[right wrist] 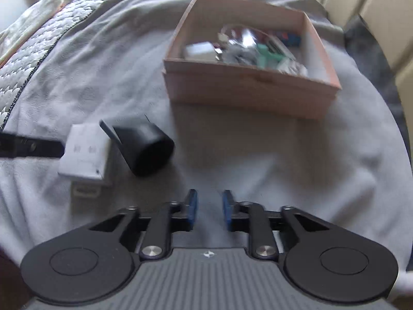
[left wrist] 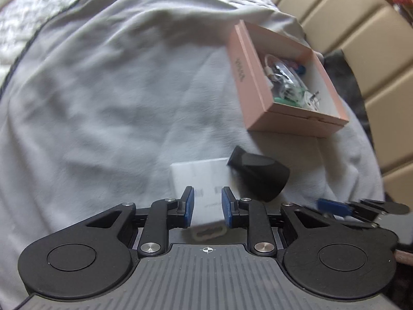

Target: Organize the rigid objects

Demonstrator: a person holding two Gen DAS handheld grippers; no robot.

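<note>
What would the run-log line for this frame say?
left tool: open, over white adapter | right tool: open, empty | black cone: beside adapter | pink box: part-filled

**Blur, clutter and cut-off edges**

Both views are smeared by motion. The contents of the pink box (right wrist: 247, 87) are reduced to a jumble; single pieces cannot be named. The print on the white adapter (left wrist: 200, 178) is too blurred to be read, and its near end is partly hidden behind the left gripper (left wrist: 206, 208). In the left view only a blurred fingertip of the right gripper (left wrist: 333, 206) is caught. The quilted mattress (right wrist: 31, 59) is cut by the frame edge. The black nozzle (right wrist: 147, 149) overlaps the adapter's edge.
</note>
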